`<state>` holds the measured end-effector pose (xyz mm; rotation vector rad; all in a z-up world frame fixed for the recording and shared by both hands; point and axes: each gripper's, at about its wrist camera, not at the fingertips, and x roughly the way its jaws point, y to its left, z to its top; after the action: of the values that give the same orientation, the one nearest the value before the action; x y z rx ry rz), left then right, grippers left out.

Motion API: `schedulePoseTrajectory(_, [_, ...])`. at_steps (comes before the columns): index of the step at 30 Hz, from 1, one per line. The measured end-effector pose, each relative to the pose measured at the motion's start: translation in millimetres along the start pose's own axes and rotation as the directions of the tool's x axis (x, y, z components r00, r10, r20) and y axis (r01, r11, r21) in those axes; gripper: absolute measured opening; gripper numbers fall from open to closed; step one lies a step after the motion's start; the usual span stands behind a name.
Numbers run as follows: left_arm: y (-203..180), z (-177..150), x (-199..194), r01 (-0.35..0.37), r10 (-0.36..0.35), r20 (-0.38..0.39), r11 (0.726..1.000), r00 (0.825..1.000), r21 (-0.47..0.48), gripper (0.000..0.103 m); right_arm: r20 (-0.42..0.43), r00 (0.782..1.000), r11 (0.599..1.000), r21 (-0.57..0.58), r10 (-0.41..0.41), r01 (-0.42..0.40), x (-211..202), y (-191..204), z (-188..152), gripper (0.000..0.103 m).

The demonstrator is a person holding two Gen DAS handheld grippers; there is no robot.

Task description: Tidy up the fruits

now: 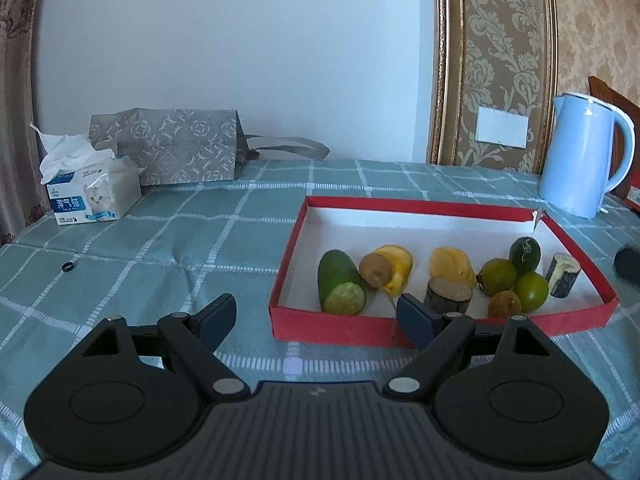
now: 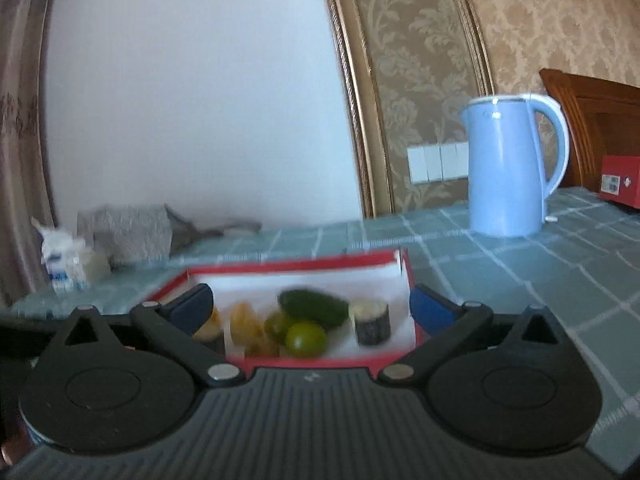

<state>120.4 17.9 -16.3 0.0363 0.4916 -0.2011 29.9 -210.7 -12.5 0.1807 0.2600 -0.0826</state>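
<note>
A red shallow box (image 1: 340,326) with a white floor lies on the checked tablecloth. In it lie a cut cucumber (image 1: 340,282), a brown kiwi (image 1: 375,269), yellow pieces (image 1: 450,266), green limes (image 1: 530,286) and two dark-skinned cut chunks (image 1: 562,275). My left gripper (image 1: 316,316) is open and empty, just before the box's near left corner. My right gripper (image 2: 312,312) is open and empty, at the box's near wall (image 2: 320,362), with the blurred limes (image 2: 306,338) and a chunk (image 2: 372,320) beyond its fingers.
A blue kettle (image 1: 580,156) stands at the back right of the box. A tissue box (image 1: 92,194) and a grey paper bag (image 1: 176,144) stand at the back left. A small black ring (image 1: 67,267) lies on the cloth. A red carton (image 2: 622,184) sits far right.
</note>
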Motion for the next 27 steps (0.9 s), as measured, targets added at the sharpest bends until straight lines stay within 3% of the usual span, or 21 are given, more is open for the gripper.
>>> schedulePoseTrajectory(4, [-5.3,-2.1,-9.6,0.012,-0.012,0.0,1.0,1.0,-0.023,0.088,-0.011,1.0,1.0,0.009,0.01,-0.01,-3.7,2.5,-3.0,0.103])
schedulePoseTrajectory(8, [-14.7,-6.4,-20.1,0.031,-0.032,-0.014,0.998,0.999,-0.063,0.09,0.01,0.993,0.991,-0.051,-0.12,0.121,-10.8,16.8,-3.9,0.103])
schedulePoseTrajectory(10, [-22.4,-9.6,-25.5,0.039,-0.04,-0.02,0.998,0.999,-0.057,0.093,0.043,0.977,0.972,-0.097,-0.209,0.212,-13.8,27.3,-6.4,0.103])
schedulePoseTrajectory(14, [-36.9,-15.4,-39.7,0.013,-0.013,0.004,1.0,1.0,-0.019,0.093,0.029,0.956,0.934,-0.204,-0.293,0.293,-6.1,43.5,-6.5,0.103])
schedulePoseTrajectory(19, [-38.8,-19.8,-51.3,-0.042,0.042,0.044,0.999,0.998,-0.001,0.094,-0.035,0.946,0.931,-0.191,-0.322,0.31,0.2,44.5,-7.9,0.103])
schedulePoseTrajectory(27, [-35.4,-18.4,-59.3,-0.045,0.047,0.072,0.999,0.996,-0.017,0.1,-0.108,0.944,0.943,-0.156,-0.312,0.294,9.9,43.8,-11.9,0.103])
